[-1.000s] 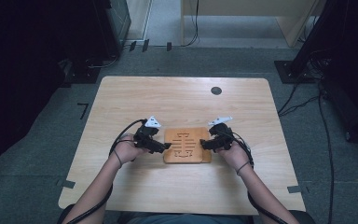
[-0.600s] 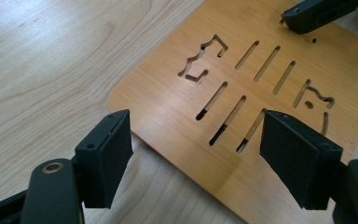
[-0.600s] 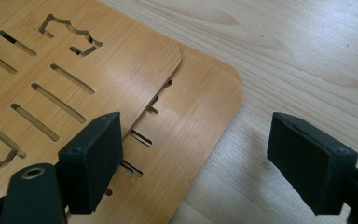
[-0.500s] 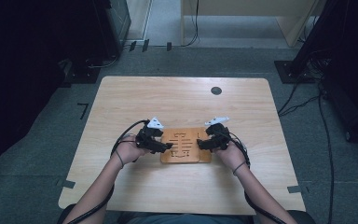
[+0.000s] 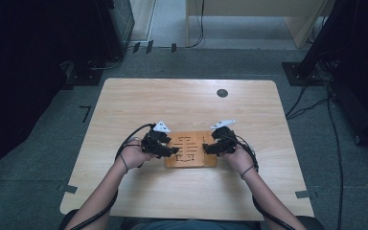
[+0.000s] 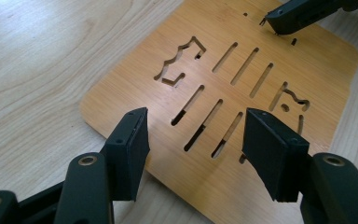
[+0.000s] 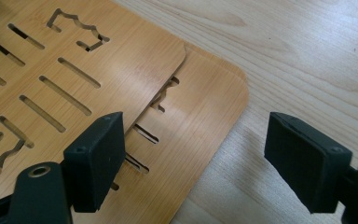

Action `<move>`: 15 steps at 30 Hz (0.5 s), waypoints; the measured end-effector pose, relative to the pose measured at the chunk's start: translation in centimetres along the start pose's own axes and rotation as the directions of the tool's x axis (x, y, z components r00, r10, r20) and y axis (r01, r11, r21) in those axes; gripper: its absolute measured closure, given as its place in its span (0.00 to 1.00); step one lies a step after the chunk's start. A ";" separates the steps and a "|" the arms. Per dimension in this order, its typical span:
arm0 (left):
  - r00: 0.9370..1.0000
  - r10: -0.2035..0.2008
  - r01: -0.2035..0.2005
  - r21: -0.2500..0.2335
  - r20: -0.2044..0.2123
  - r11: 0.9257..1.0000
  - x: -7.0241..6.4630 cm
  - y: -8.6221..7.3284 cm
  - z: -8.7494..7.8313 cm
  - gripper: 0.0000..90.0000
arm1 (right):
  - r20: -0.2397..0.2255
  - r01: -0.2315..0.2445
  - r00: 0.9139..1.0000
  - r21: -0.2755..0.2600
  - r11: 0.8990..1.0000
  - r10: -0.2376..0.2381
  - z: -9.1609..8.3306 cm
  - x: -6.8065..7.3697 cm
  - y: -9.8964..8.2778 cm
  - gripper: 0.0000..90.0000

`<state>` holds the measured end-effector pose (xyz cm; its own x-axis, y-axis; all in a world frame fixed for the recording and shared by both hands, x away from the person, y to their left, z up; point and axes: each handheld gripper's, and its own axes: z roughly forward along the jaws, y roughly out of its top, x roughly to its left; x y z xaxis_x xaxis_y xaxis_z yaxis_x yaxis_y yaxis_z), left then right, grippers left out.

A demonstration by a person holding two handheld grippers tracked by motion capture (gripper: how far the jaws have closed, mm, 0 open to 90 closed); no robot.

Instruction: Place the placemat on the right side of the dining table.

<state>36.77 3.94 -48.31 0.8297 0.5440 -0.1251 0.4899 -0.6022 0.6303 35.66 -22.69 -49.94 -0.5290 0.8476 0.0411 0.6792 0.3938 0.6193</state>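
Observation:
Two thin wooden boards with slot and figure cut-outs lie stacked on the table, seen as one board from above. The upper board sits shifted off the lower board. My left gripper hovers at the stack's left edge. Its jaws have just been closing, but still stand apart over the upper board with nothing between them. My right gripper is open at the right edge, one jaw over the boards and the other over bare table. Its tip reaches the far corner.
A black round grommet sits in the tabletop at the back right. Cables trail from both grippers along the forearms. Dark equipment and cables stand on the floor around the table. Bare wood stretches left, right and behind the boards.
Both grippers have edged slightly inward toward the boards. The boards lie where they were.

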 end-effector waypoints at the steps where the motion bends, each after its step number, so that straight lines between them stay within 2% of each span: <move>1: 1.000 0.002 -0.002 0.001 0.002 1.000 -0.1 0.0 0.0 0.44 | -0.003 0.009 1.000 0.002 1.000 -0.009 0.0 0.0 0.0 0.22; 11: 1.000 0.011 -0.011 0.018 0.002 1.000 -0.1 -0.3 0.4 0.44 | 0.000 -0.006 1.000 0.011 1.000 0.006 -0.2 -0.1 0.1 0.20; 15: 1.000 0.008 -0.008 0.020 0.001 1.000 -0.1 -0.3 0.3 0.44 | -0.007 0.017 1.000 -0.003 1.000 -0.017 -0.5 0.0 0.1 0.21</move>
<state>36.63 3.88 -48.73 0.8340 0.5383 -0.1212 0.4885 -0.6182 0.6158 35.50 -22.79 -49.48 -0.5438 0.8384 0.0361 0.6686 0.4068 0.6225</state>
